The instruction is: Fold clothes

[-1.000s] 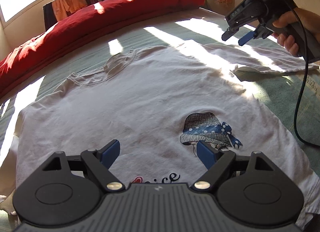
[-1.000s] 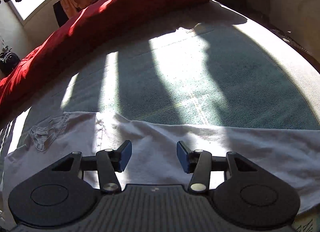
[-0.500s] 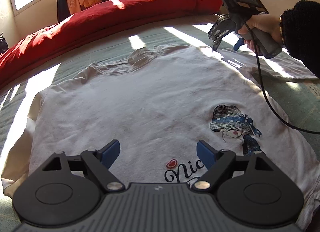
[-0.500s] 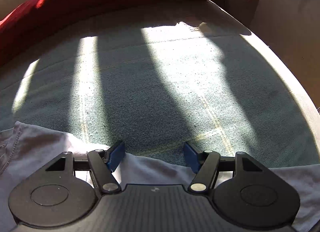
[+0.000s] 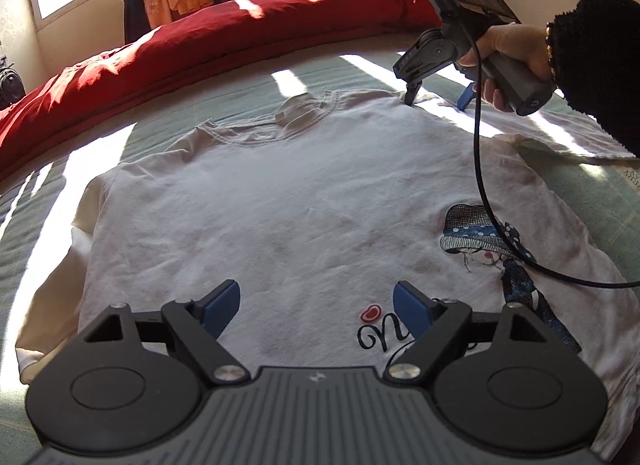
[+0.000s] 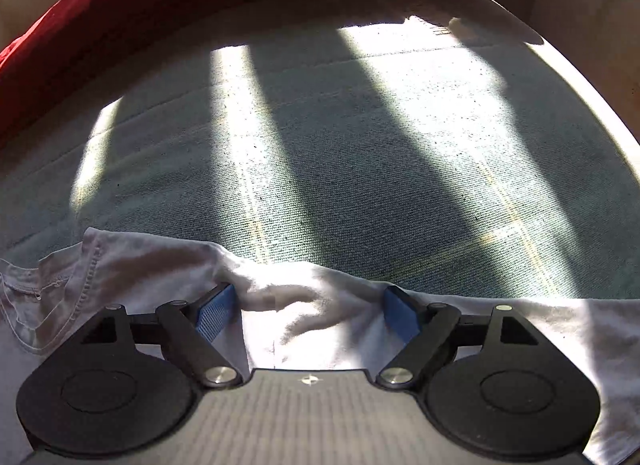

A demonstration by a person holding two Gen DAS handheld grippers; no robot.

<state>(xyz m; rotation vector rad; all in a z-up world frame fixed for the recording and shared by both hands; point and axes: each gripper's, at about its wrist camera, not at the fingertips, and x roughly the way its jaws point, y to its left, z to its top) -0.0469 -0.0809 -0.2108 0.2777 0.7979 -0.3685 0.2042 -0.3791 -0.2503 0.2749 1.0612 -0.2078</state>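
Note:
A white T-shirt (image 5: pixel 304 201) with a hat-girl print (image 5: pixel 480 241) lies front up on the bed, collar (image 5: pixel 280 121) at the far side. My left gripper (image 5: pixel 316 305) hovers open over the shirt's lower front, with nothing between its fingers. My right gripper (image 5: pixel 438 99), held by a hand (image 5: pixel 508 49) in a black sleeve, points down at the shoulder just right of the collar. In the right wrist view its jaws (image 6: pixel 308 313) are opening; rumpled shoulder fabric (image 6: pixel 280 301) lies between the blue pads, which do not press on it.
A green bedspread (image 6: pixel 360 169) streaked with sunlight lies under the shirt. A red duvet (image 5: pixel 224 37) is rolled along the bed's far side. The right gripper's black cable (image 5: pixel 480 169) trails across the shirt's right half. The bed's edge (image 6: pixel 592 89) curves at the right.
The right gripper has come down from above the sleeve onto the shoulder by the collar, and its jaws have spread wider. The left gripper has shifted, showing more of the shirt.

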